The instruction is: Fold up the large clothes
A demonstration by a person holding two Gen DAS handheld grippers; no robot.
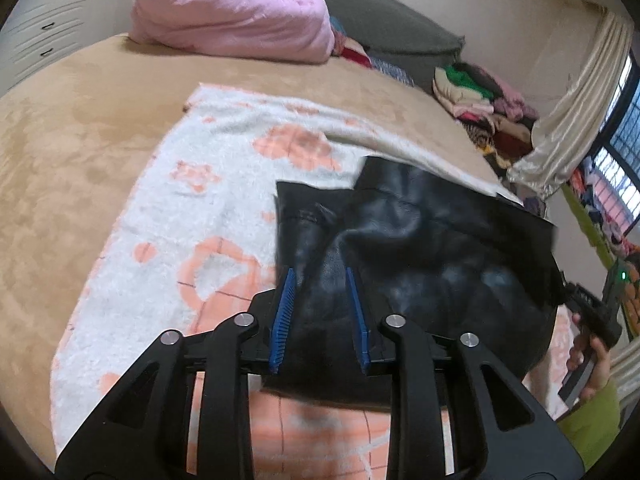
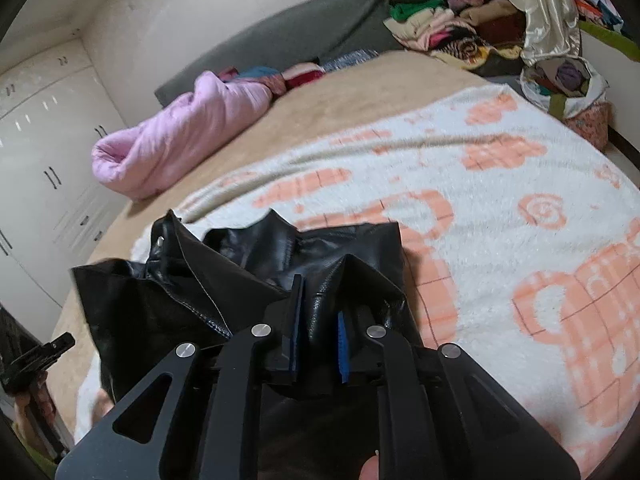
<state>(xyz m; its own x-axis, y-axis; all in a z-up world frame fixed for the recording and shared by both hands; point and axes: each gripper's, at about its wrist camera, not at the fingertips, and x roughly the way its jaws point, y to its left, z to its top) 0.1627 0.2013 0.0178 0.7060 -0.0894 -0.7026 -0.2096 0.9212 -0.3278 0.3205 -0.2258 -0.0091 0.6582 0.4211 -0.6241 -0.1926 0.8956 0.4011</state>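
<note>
A big tan bed (image 1: pixel 80 128) fills the room, its far side cut off. One white and orange blanket (image 2: pixel 500 184) lies on it. One black jacket (image 1: pixel 420 248) hangs bunched over the blanket, hiding part. The left gripper (image 1: pixel 320 280) and right gripper (image 2: pixel 320 304) each pinch a jacket fold. One pink quilt (image 1: pixel 224 16) sits behind.

A wide bed (image 2: pixel 360 92) is covered by a tan sheet, with a grey headboard (image 2: pixel 280 36) set against a pale wall (image 2: pixel 200 0). White wardrobe doors (image 2: pixel 48 152) are seen beside it, and daylight is let in through a barred window (image 1: pixel 618 160) behind a cream curtain (image 1: pixel 576 108).
</note>
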